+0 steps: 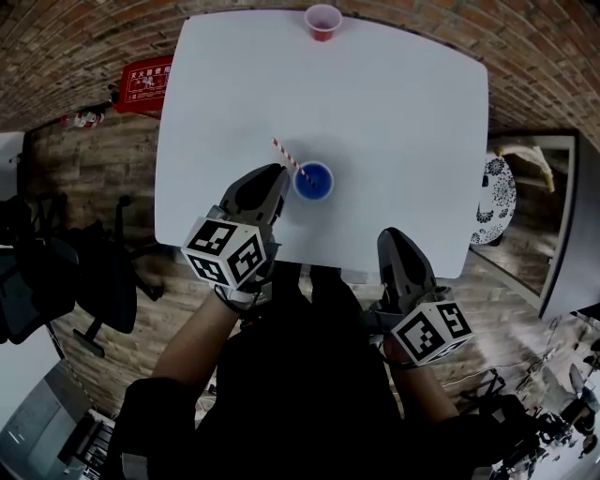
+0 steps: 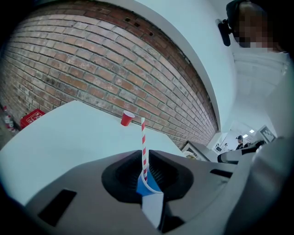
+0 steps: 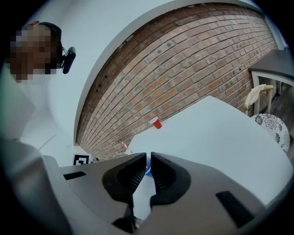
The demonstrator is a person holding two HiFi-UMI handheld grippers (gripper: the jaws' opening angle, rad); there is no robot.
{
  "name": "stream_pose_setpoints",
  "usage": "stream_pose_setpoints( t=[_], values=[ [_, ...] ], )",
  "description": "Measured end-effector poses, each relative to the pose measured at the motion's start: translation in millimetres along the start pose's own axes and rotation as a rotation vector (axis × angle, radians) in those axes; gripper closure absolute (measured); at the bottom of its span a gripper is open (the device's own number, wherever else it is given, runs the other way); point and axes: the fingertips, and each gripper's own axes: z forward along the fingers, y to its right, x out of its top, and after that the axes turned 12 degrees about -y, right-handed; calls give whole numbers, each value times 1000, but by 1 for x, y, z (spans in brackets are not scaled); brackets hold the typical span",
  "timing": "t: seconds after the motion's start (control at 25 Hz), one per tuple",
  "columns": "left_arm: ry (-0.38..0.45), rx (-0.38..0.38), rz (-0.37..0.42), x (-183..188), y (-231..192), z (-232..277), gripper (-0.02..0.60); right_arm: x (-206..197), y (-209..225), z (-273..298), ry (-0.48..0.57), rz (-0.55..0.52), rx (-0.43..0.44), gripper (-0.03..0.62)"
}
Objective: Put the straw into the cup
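We take the blue cup [image 1: 313, 181] as our landmark: it stands on the white bench [image 1: 394, 112], toward the near edge. The red-and-white striped straw [image 1: 286, 155] already has its lower end inside the cup, and its long axis rises out of the rim, leaning up and away toward the cup's far-left side.

Our left gripper [image 1: 281, 178] sits just beside the cup on its left. In the left gripper view the left gripper [image 2: 144, 158] has its jaws drawn in on the straw [image 2: 143, 137], pinching it low on the shaft, with the blue cup [image 2: 146, 183] right below the pinch. The straw runs nearly upright between the jaws.

The coming move turns on that line: the straw is over the cup mouth and pointing down into it. We judge that only lowering and letting go are left, done by the left side.

Our right gripper [image 1: 394, 234] hangs well apart from the cup, to its near-right by the bench edge. In its own view the right gripper [image 3: 148, 158] has its jaws pressed almost together with nothing between them.

A red cup [image 1: 322, 21] stands far beyond the blue cup, at the bench's far edge.
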Motion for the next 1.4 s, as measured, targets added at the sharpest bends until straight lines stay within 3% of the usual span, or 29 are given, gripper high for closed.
stream_pose_setpoints(
  t=[0.44,0.6,0.84,1.08,1.4],
  values=[
    [66,52,219,16,13,-70,548,1,-33,-19,20,-67,27,543],
    [97,83,257,24,11,-103,548,2,-52,-27,24,-98,39,543],
    [161,107,206,41,12,-153,548,22,-73,-43,66,-156,55,543],
    [207,18,109,60,55,-190,548,37,-95,-58,96,-197,89,543],
    [276,-123,63,80,127,-214,548,50,-142,-78,159,-349,145,543]
  ],
)
